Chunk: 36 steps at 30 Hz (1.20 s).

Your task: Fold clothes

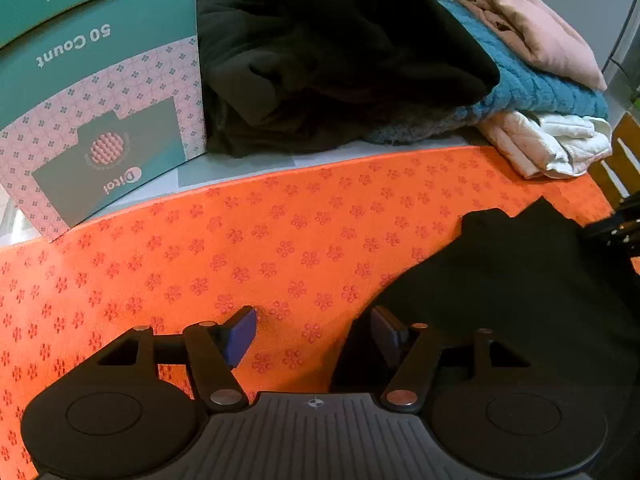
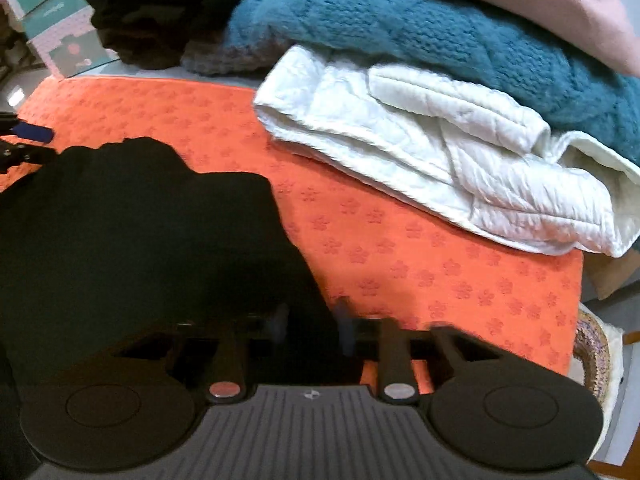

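Note:
A black garment (image 1: 500, 280) (image 2: 140, 220) lies on the orange flower-print mat (image 1: 240, 240) (image 2: 400, 260). My left gripper (image 1: 314, 336) hovers open at the garment's left edge. Its right finger is over the black cloth, its left finger over bare mat, and mostly mat shows in the gap. My right gripper (image 2: 312, 326) is at the garment's right edge, blurred, with its jaws close together and black cloth filling the narrow gap. In the right wrist view, a blue pad (image 2: 36, 132) of the left gripper shows at the far left.
Behind the mat is a pile of clothes: a black heap (image 1: 340, 60), a teal knit (image 1: 540, 88), a pink piece (image 1: 532, 28) and a white quilted one (image 1: 552, 144) (image 2: 440, 160). Teal boxes (image 1: 100, 80) stand at the back left. A woven basket (image 2: 596, 356) sits off the right edge.

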Tool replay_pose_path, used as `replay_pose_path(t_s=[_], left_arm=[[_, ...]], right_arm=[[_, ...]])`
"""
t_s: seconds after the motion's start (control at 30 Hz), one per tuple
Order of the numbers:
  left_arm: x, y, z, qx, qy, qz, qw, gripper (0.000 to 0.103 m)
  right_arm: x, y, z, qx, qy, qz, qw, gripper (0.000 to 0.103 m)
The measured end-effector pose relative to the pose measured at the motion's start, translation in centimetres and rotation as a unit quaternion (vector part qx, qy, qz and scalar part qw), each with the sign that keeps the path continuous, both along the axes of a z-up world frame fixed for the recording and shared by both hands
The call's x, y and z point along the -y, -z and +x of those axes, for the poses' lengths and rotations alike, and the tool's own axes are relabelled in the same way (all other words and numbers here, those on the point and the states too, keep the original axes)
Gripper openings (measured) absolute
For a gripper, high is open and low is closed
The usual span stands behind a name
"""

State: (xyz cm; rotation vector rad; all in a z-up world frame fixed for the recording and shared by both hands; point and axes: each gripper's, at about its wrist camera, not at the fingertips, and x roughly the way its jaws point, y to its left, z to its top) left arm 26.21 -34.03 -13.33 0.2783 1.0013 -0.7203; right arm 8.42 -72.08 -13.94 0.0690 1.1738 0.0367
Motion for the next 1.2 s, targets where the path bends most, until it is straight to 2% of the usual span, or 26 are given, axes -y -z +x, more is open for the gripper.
replay_pose_path(t_s=[0.07,0.1,0.17,0.2,0.3,0.37,0.43,0.5,0.6,0.7,0.87,1.07,1.17,1.2], left_arm=[[-0.2,0.0,-0.4,0.008,0.006,-0.002,0.9999,0.044],[-0.2,-0.1,-0.7,0.003,0.007,-0.004,1.0,0.029],[-0.1,-0.3,-1.1,-0.006,0.01,-0.007,0.9999,0.023],[0.2,-0.2,-1.5,-0.002,0.018,0.004,0.9998,0.022],[0.8,-0.2,-2.3,0.015,0.031,0.025,0.9991,0.025],[1.0,-0.2,-2.2,0.021,0.027,0.027,0.9991,0.033],[0.9,-0.1,-1.8,0.02,0.014,0.022,0.9995,0.048],[0.6,0.0,-1.4,0.017,0.001,0.014,0.9998,0.057],[0.3,-0.3,-1.3,0.014,-0.01,-0.005,0.9998,0.06],[0.4,-1.1,-1.5,0.032,-0.011,-0.019,0.9992,0.069],[1.5,-1.4,-2.2,0.055,0.023,-0.012,0.9982,0.071],[3.3,0.5,-3.0,0.053,0.087,0.036,0.9942,0.07],[3.2,0.7,-3.4,0.055,0.091,0.026,0.9939,0.067],[3.1,0.6,-3.5,0.056,0.09,0.023,0.9941,0.061]], right_arm=[[-0.8,-0.1,0.0,0.002,-0.009,-0.013,1.0,0.009],[-1.3,-0.1,0.0,0.003,-0.017,-0.026,1.0,0.008],[-2.3,-0.7,0.0,0.01,-0.028,-0.05,0.998,0.007],[-2.7,-1.0,0.0,0.015,-0.033,-0.059,0.998,0.007],[-3.4,-1.9,0.2,0.024,-0.044,-0.081,0.995,0.007],[-3.4,-2.0,0.3,0.023,-0.046,-0.089,0.995,0.007],[-3.3,-1.8,0.4,0.019,-0.043,-0.097,0.994,0.007],[-3.1,-1.4,0.6,0.013,-0.036,-0.094,0.995,0.007],[-3.2,-0.8,0.8,0.01,-0.034,-0.097,0.995,0.007],[-3.2,-0.4,0.8,0.008,-0.037,-0.099,0.994,0.007],[-3.2,-0.3,0.8,0.007,-0.044,-0.101,0.994,0.009],[-3.0,-0.3,0.9,0.008,-0.047,-0.096,0.994,0.011],[-3.0,-0.2,0.8,0.015,-0.044,-0.091,0.995,0.011],[-2.9,-0.2,0.7,0.018,-0.041,-0.09,0.995,0.011]])
